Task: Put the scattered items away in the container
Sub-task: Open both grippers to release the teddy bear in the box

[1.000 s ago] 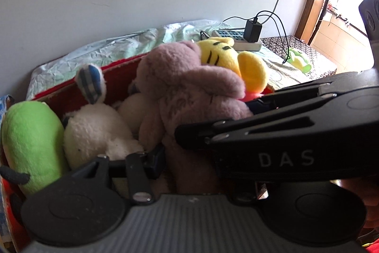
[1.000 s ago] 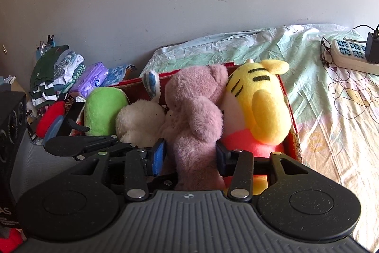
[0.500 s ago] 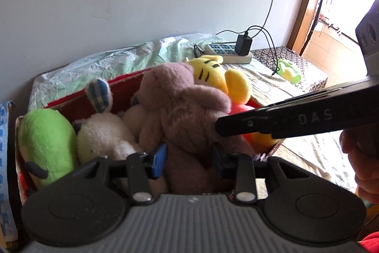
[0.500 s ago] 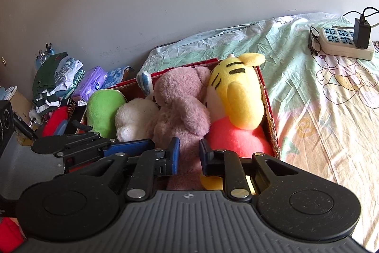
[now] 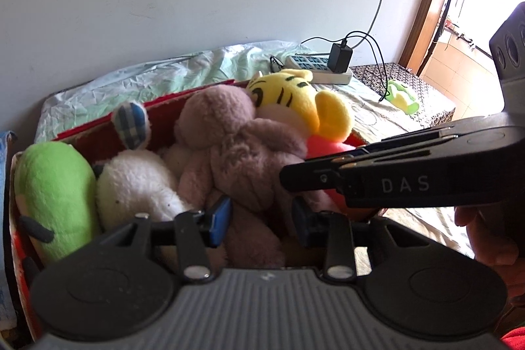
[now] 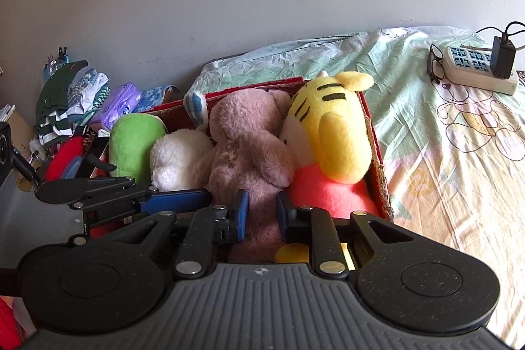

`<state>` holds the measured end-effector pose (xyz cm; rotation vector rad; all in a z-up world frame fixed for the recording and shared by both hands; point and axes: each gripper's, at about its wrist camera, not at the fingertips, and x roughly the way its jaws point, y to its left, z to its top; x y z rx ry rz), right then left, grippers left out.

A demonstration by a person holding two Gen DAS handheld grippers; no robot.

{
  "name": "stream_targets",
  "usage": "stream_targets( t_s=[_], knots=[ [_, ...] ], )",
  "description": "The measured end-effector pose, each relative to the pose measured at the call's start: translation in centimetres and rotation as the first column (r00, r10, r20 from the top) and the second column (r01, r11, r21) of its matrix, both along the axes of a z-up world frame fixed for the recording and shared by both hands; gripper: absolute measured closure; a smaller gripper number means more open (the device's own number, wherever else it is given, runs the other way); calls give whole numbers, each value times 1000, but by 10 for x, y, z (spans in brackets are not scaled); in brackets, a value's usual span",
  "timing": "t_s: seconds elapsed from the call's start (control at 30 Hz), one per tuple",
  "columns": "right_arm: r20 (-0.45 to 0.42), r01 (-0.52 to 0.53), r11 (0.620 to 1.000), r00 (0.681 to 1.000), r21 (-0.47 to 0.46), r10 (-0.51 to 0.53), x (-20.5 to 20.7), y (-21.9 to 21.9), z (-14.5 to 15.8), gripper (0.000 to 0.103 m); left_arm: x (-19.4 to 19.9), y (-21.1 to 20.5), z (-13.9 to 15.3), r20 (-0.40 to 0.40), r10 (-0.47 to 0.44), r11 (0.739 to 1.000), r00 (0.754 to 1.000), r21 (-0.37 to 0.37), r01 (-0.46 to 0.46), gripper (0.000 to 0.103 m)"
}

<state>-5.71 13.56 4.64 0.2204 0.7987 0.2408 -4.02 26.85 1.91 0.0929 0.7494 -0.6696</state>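
A red cardboard box [image 6: 374, 146] on the bed holds several plush toys: a green one [image 6: 131, 146], a white one [image 6: 177, 159], a mauve bear [image 6: 249, 146] and a yellow tiger on a pink body [image 6: 331, 133]. The same box [image 5: 164, 113] and bear [image 5: 236, 146] show in the left wrist view. My left gripper [image 5: 261, 220] is open, its fingers on either side of the bear's lower body. My right gripper [image 6: 261, 214] is partly closed, with a narrow gap in front of the bear's leg; I cannot tell whether it pinches the fur.
A power strip with a charger [image 6: 479, 68] and glasses [image 6: 436, 64] lie on the bed sheet at the far right. Folded clothes [image 6: 72, 100] are piled left of the box. A small green toy [image 5: 402, 94] lies near the doorway.
Both grippers have drawn back from the box, so the toys look smaller. The right jaws narrowed from wide around the bear to a small gap.
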Motion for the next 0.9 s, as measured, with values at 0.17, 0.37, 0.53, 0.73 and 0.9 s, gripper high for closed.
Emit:
stream_targets(
  t_s=[0.17, 0.37, 0.53, 0.73, 0.9],
  knots=[
    [-1, -1, 1000, 1000, -6, 1, 3, 3, -4, 82, 1, -1, -2, -12, 8, 1000, 1000, 2, -8, 66],
    [-6, 16, 999, 1000, 40, -16, -1, -1, 4, 80, 4, 2, 1, -27, 23, 1000, 999, -7, -23, 61],
    [-6, 29, 999, 1000, 38, -29, -6, -1, 13, 80, 5, 3, 11, -37, 58, 998, 998, -14, -59, 56],
    [-27, 46, 998, 999, 49, -44, -10, -2, 16, 80, -1, -2, 21, -25, 122, 992, 992, 37, -121, 46],
    [-31, 64, 996, 998, 68, -62, -16, -5, 17, 81, -7, -2, 23, -24, 174, 982, 985, 73, -172, 44]
  ],
)
